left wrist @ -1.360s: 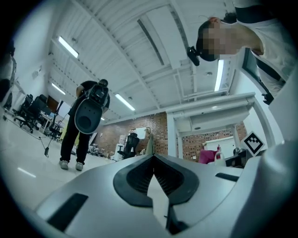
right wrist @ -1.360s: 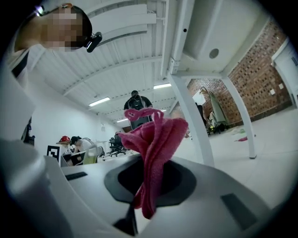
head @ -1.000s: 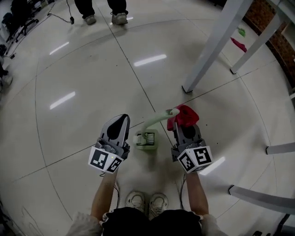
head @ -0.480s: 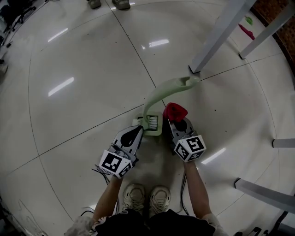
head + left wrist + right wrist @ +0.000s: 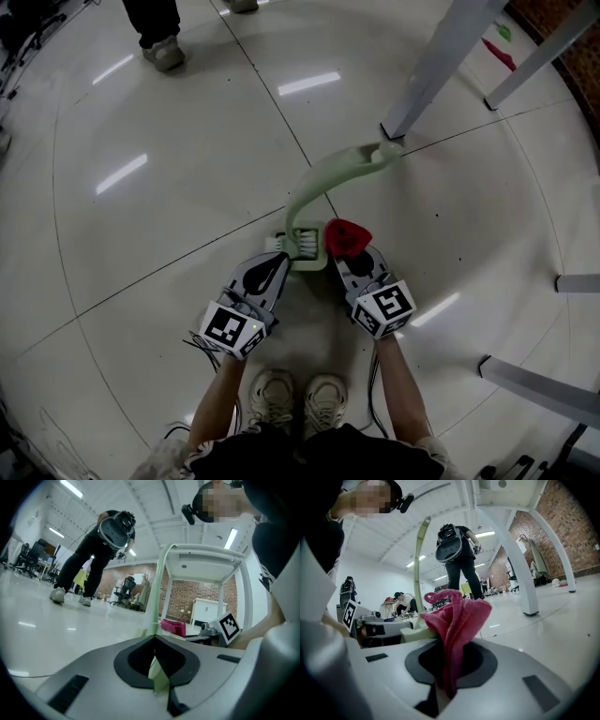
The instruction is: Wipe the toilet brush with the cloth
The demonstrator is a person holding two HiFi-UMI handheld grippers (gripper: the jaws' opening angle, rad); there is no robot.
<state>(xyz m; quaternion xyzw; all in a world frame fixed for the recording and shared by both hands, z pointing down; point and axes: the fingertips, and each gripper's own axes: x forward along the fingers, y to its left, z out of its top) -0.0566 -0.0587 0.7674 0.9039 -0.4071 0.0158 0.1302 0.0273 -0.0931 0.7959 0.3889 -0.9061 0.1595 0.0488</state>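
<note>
Cloth beside toilet brush

Head view: brush bristle end partly behind left claw tip. Left claw clamps thin pale green brush edge, remainder hidden inside. Cloth lower end buried in right claw. Bystander cut off at top edge, legs only. Table legs cut by edges. Distant seated people too small to make out.

One toilet brush, one cloth, two grippers: left hand-held gripper, right hand-held gripper
</note>
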